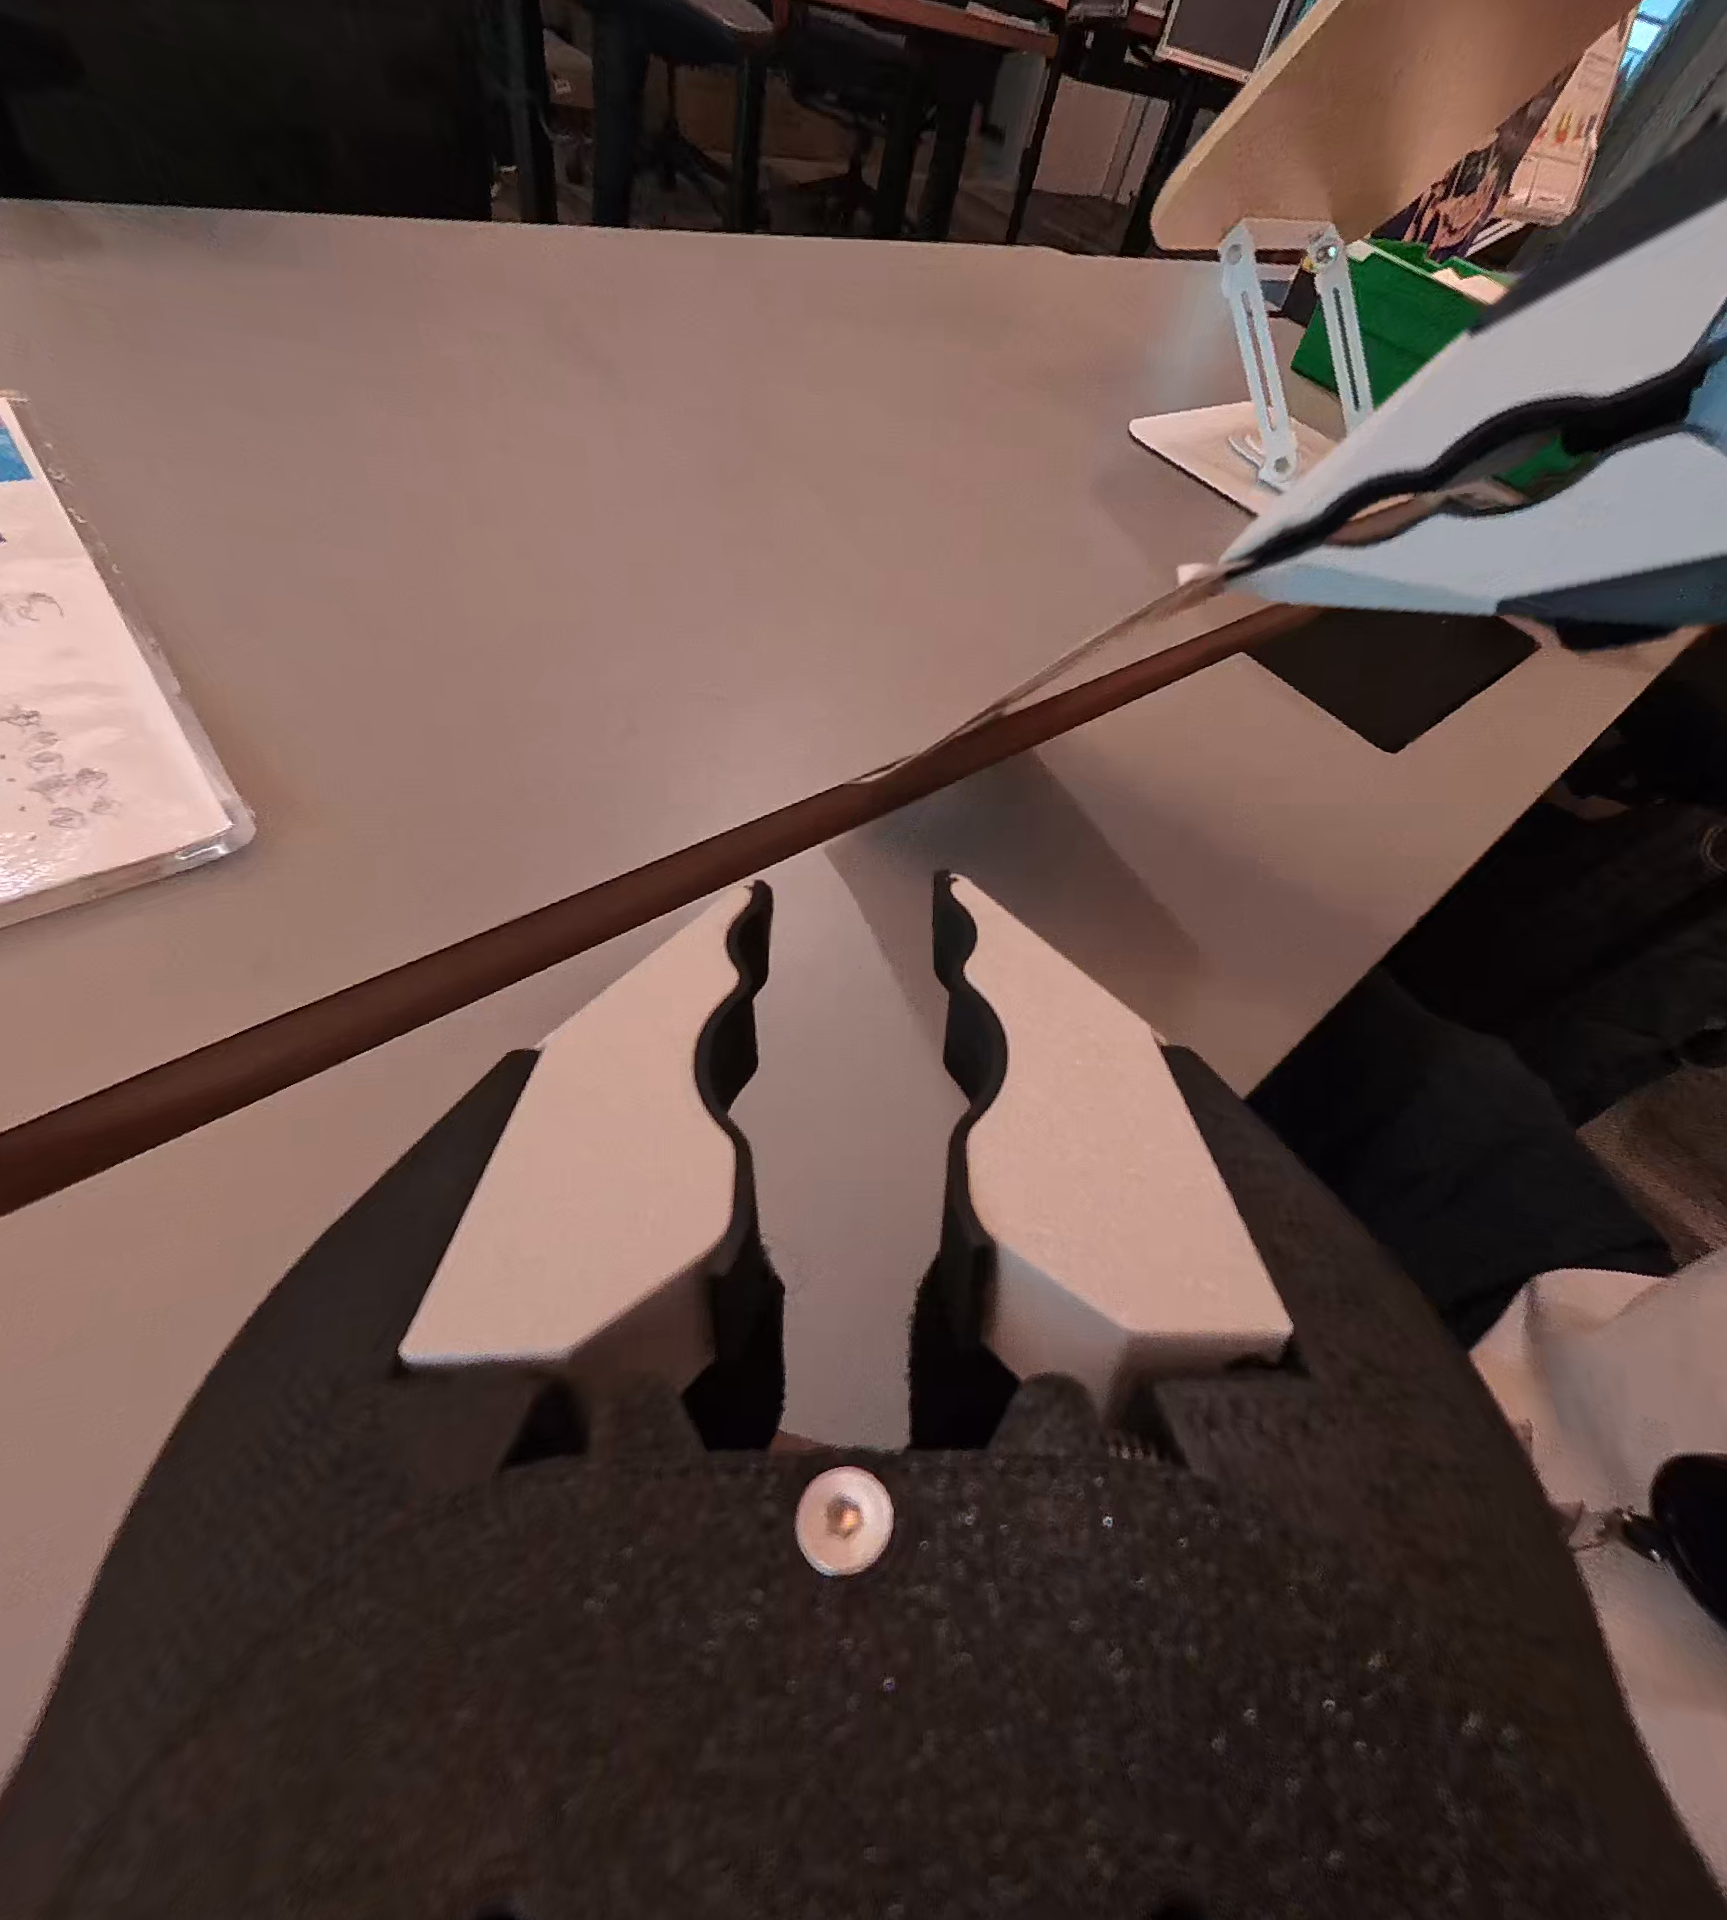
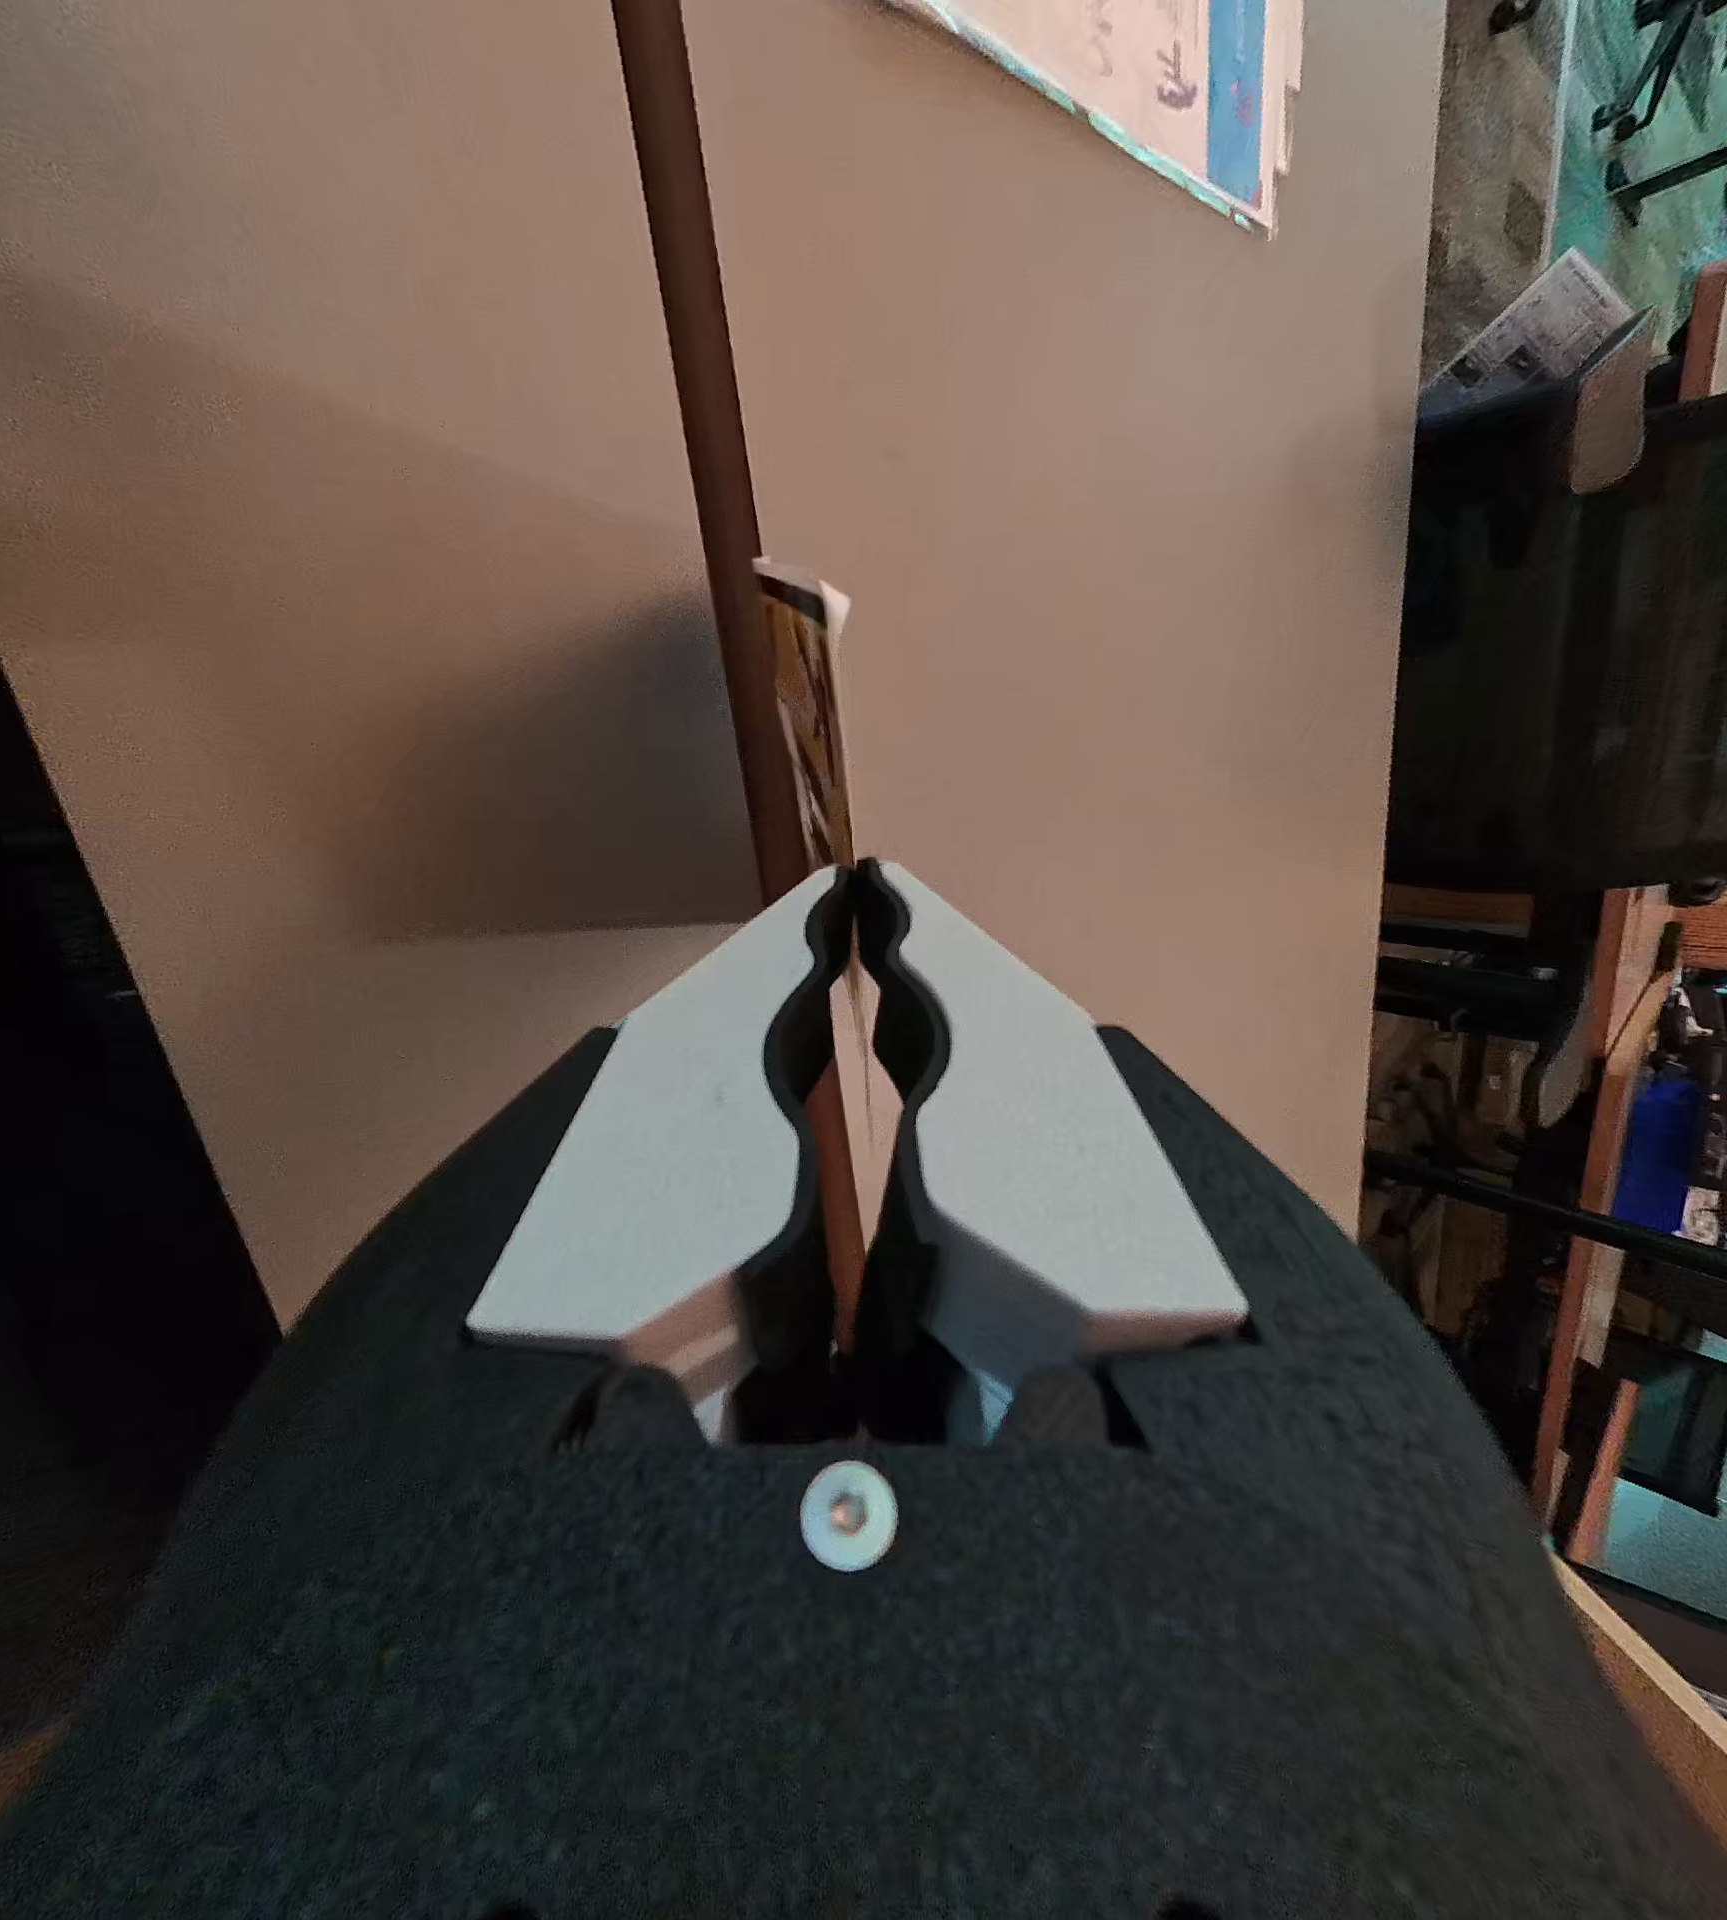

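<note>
A long narrow dark brown slot (image 1: 443, 982) with a rounded end runs across the grey table (image 1: 547, 499). My right gripper (image 2: 857, 868) is shut on a thin printed card (image 2: 817, 717), held edge-on with its lower edge along the slot (image 2: 698, 436). In the left wrist view the right gripper (image 1: 1243, 569) comes in from the upper right, and the card (image 1: 1035, 691) slants down to the slot. My left gripper (image 1: 851, 883) is open and empty, just in front of the slot's middle, above the table.
A laminated printed sheet (image 1: 38, 665) lies at the table's left; it also shows in the right wrist view (image 2: 1181, 94). A white stand (image 1: 1254, 436) holding a tan board and a green box (image 1: 1399, 332) sit at the far right. The table edge (image 1: 1461, 883) drops off on the right. Some 15 cm of space lies between my two pairs of fingers.
</note>
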